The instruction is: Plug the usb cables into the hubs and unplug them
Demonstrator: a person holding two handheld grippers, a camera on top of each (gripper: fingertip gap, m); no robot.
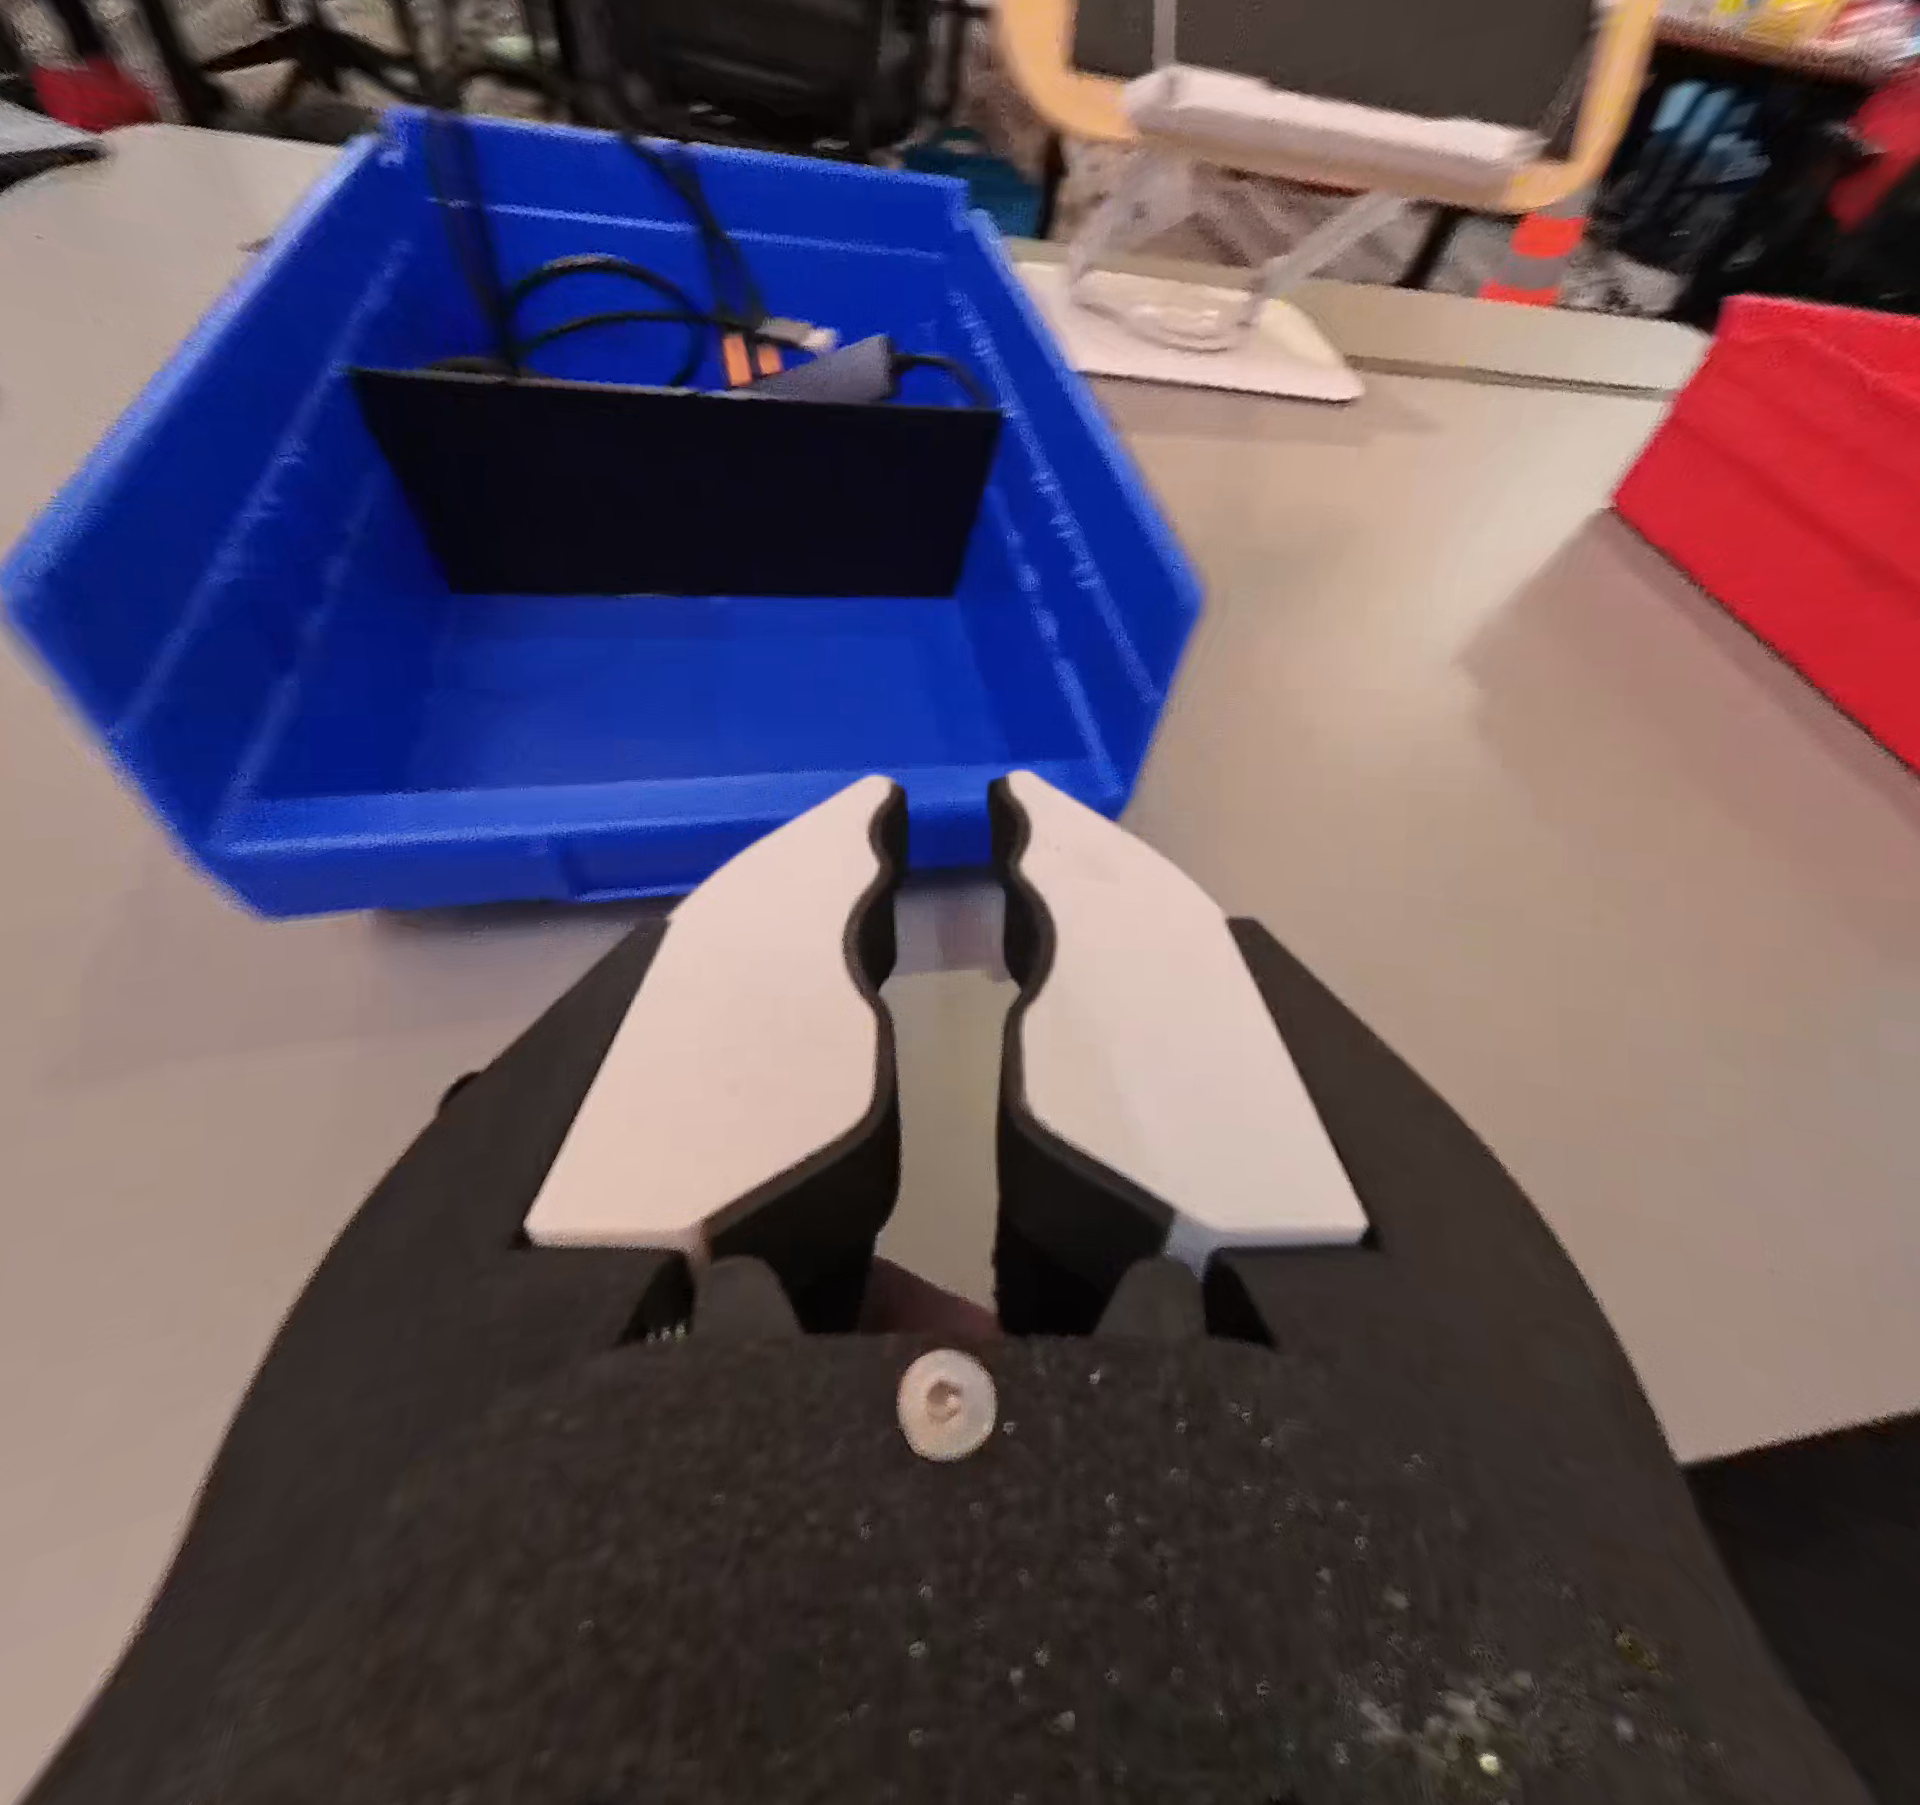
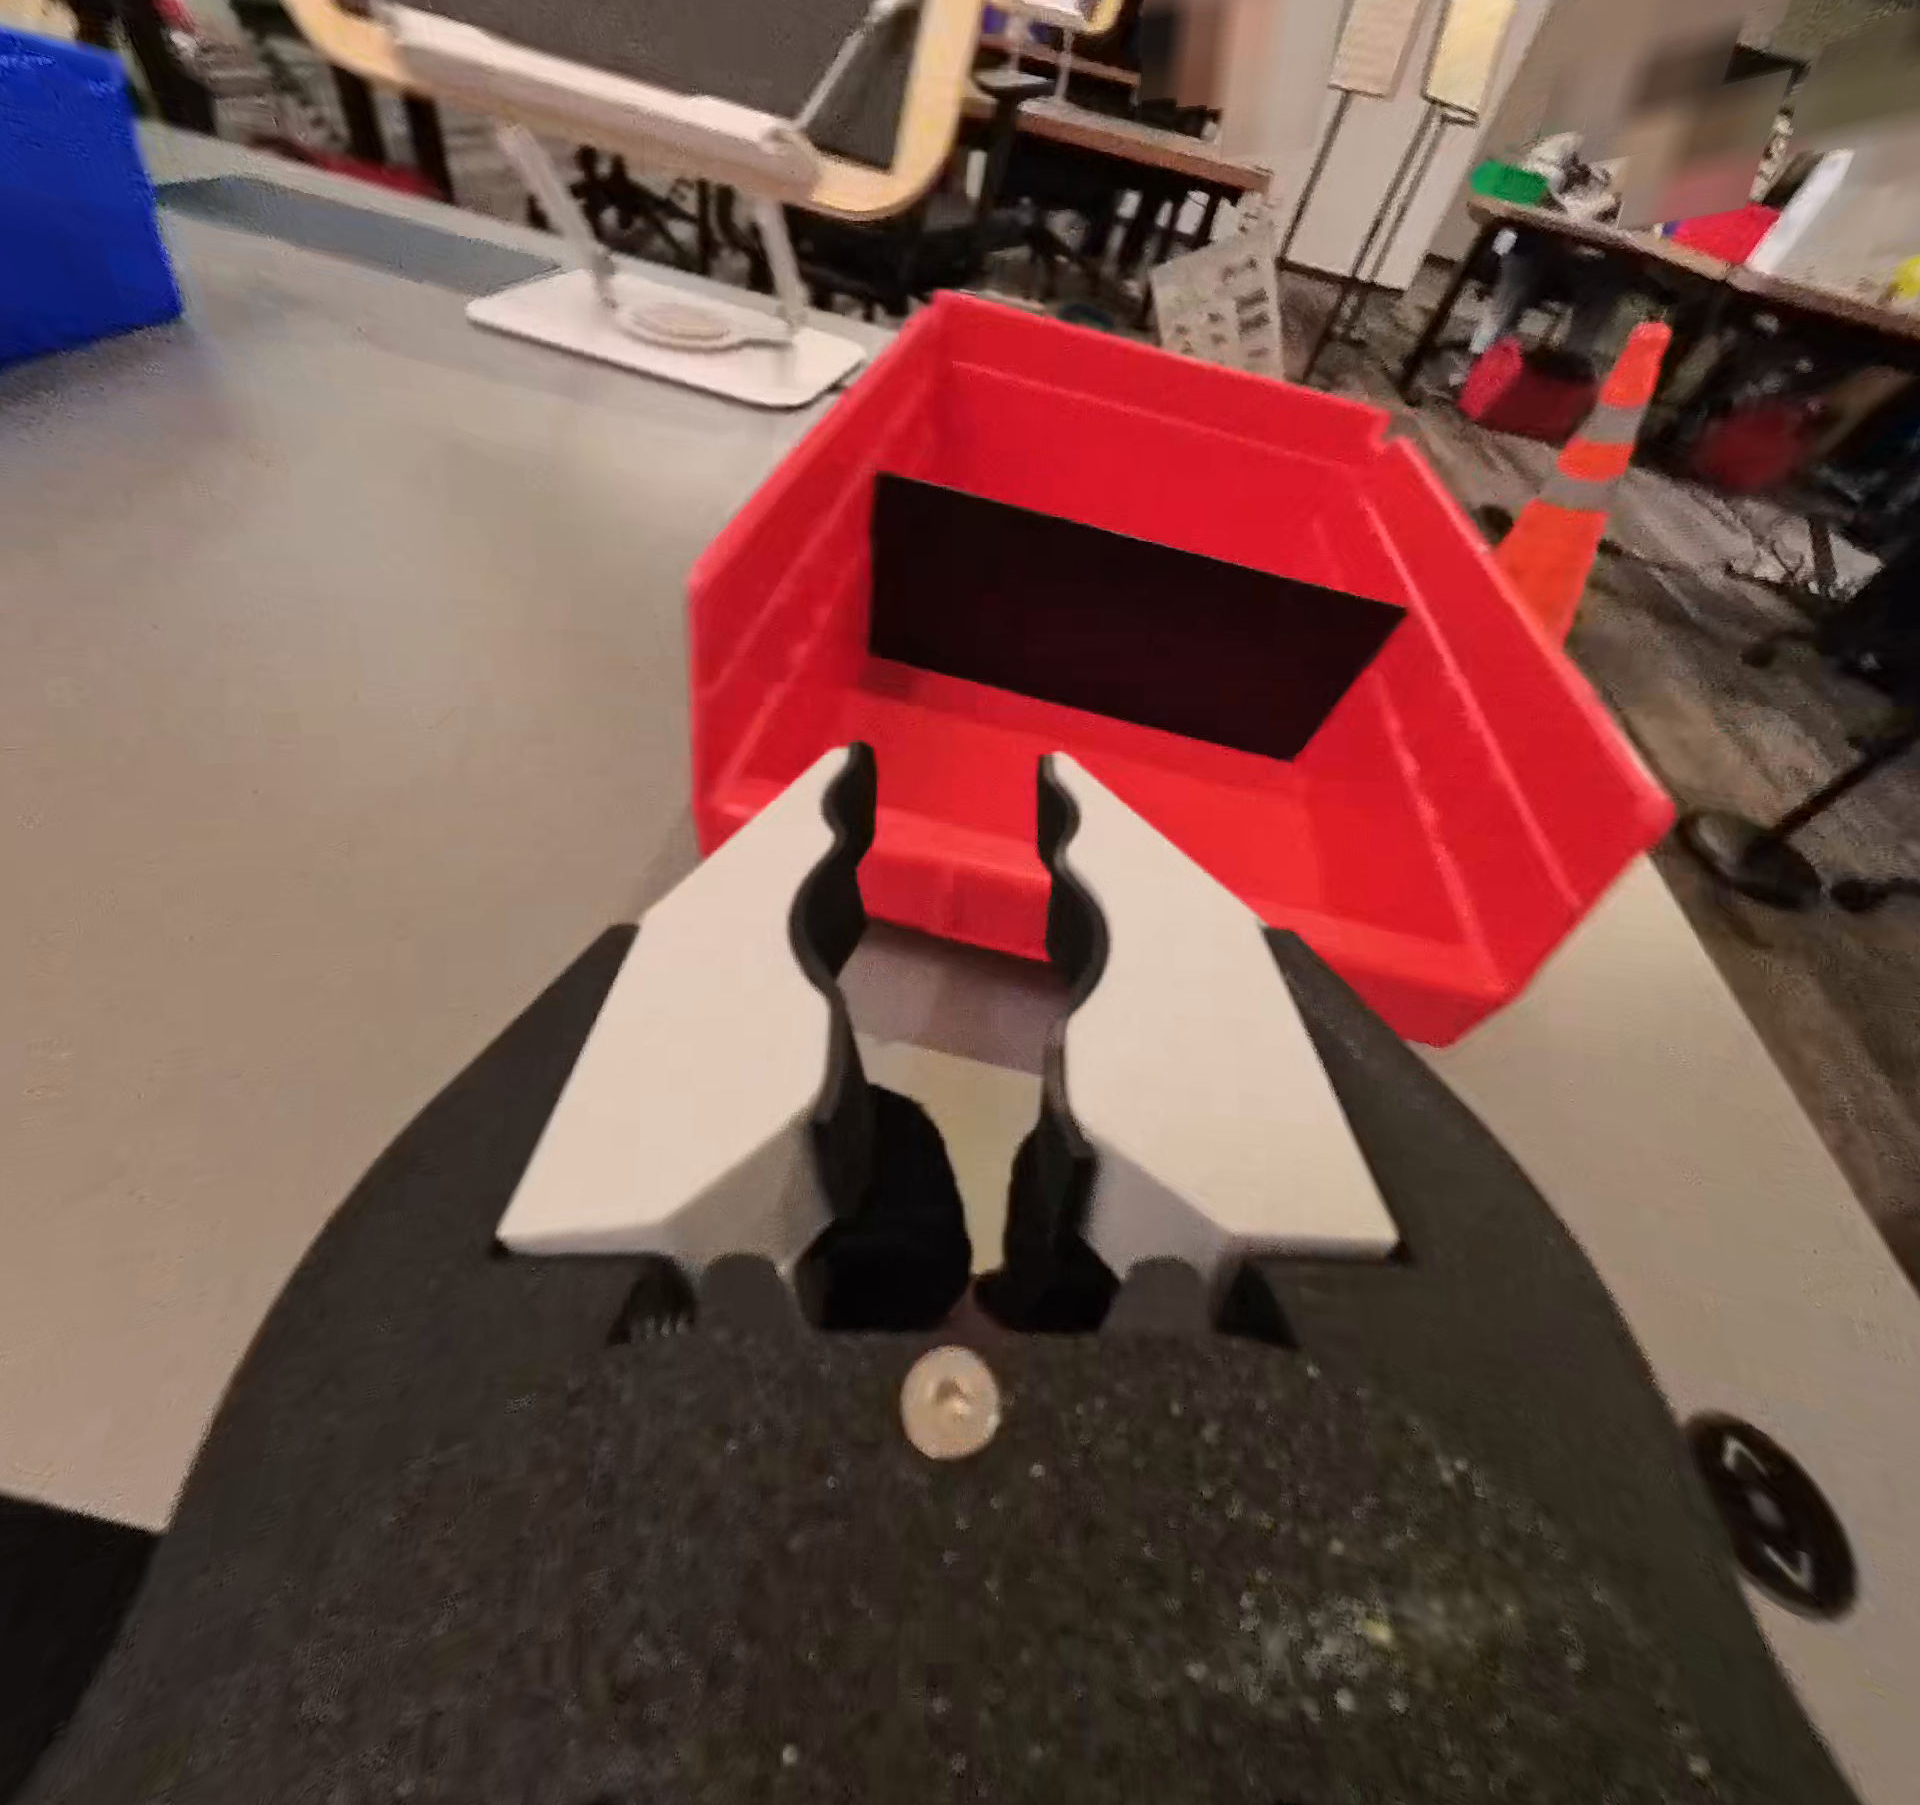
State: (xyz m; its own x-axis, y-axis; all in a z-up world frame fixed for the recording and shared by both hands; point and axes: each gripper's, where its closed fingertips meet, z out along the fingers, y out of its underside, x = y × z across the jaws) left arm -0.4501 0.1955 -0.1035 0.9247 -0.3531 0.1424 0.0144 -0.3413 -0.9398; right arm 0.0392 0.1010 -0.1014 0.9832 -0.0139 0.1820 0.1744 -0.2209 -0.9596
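1. My left gripper (image 1: 945,799) hangs over the table (image 1: 1403,716) with its jaws parted by a narrow gap, holding nothing.
2. Straight ahead at twelve o'clock sits the blue bin (image 1: 260,592), its near lip just past my fingertips. A black divider (image 1: 675,488) splits it; the front half is bare.
3. Behind that divider, around twelve o'clock, I see the black cables (image 1: 613,301) coiled up, plugs with orange collars (image 1: 750,361), and a dark grey hub (image 1: 831,373). Blur keeps me from telling whether any plug is seated in it.
4. My right gripper (image 2: 956,779) is also spread and empty, a wider gap than the left.
5. At one o'clock from it is the red bin (image 2: 1507,716), with its own black divider (image 2: 1122,612). I see nothing in its front half; the back half is hidden from me.
6. Farther out, at eleven o'clock, a white stand (image 2: 665,342) rests on the table.
7. My read: the work has barely begun. Nothing is gripped, so reaching in, plugging and unplugging all remain.
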